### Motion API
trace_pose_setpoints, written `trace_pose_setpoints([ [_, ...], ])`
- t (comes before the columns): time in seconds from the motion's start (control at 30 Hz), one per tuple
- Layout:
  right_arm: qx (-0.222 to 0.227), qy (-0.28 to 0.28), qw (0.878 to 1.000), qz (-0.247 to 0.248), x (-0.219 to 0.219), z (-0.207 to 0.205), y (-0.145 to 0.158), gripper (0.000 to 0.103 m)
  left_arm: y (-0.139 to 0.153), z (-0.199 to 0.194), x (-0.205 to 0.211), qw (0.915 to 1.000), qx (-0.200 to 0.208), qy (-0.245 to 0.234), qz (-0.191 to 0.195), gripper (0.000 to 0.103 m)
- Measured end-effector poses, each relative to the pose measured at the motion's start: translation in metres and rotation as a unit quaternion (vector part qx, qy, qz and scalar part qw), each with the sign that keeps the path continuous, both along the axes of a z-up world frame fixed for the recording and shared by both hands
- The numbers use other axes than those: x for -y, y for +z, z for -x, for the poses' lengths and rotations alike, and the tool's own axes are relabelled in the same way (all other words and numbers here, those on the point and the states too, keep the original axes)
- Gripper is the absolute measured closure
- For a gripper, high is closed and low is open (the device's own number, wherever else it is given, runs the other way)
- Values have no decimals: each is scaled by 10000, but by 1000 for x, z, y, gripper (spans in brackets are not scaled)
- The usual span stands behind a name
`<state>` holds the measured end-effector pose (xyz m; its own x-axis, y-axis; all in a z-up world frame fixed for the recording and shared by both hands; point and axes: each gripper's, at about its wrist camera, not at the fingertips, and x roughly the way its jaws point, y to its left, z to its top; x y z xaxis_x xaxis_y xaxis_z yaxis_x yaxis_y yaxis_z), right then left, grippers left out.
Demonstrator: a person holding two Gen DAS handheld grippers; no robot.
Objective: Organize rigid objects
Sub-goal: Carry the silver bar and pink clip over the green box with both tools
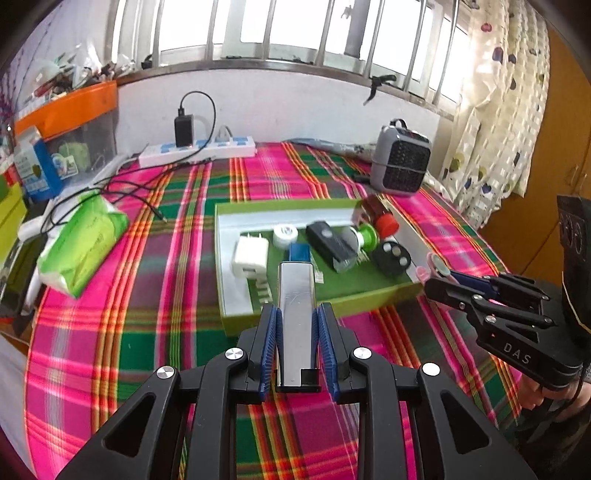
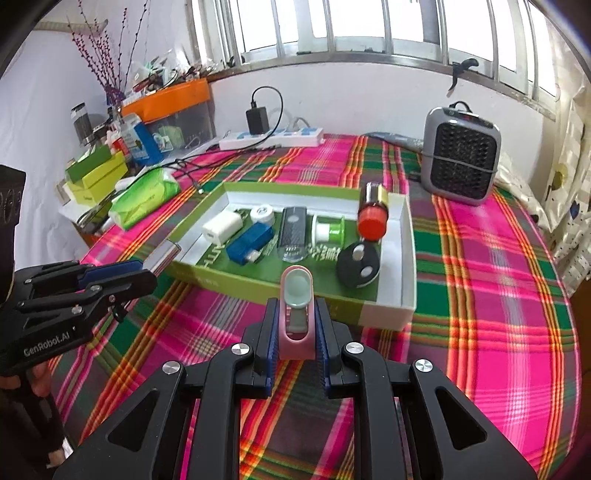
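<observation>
Silver rectangular metal bar (image 1: 296, 314): we hold it clamped between the blue pads of our left gripper (image 1: 297, 325), its far end over the near rim of the shallow green cardboard tray (image 1: 236, 325). Pink oval clip with a pale green disc (image 2: 296, 314): pinched in our right gripper (image 2: 296, 325), just before the tray's near wall.

Tray contents:
- white plug adapter (image 2: 221, 226)
- blue plug (image 2: 248, 243)
- white round cap (image 2: 262, 215)
- black oblong device (image 2: 292, 232)
- green-and-white spool (image 2: 328, 229)
- black round fob (image 2: 358, 264)
- brown bottle with red cap (image 2: 373, 212), resting on the far right rim

Printing on the tray floor is too blurred to read.

Surface: pink-and-green plaid cloth (image 2: 480, 295). Beyond: grey fan heater (image 2: 461, 155), white power strip (image 2: 273, 137), green tissue pack (image 2: 146, 197), barred window (image 2: 369, 26).
</observation>
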<state>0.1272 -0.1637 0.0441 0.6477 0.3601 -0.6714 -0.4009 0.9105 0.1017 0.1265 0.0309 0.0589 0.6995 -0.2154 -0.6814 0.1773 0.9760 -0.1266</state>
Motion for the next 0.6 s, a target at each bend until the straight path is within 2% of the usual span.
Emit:
trace_pose_setpoints([
  [0.6, 76, -195, 9997, -90, 10, -36, 12, 84, 6, -59, 1, 9999, -6, 141, -52, 81],
])
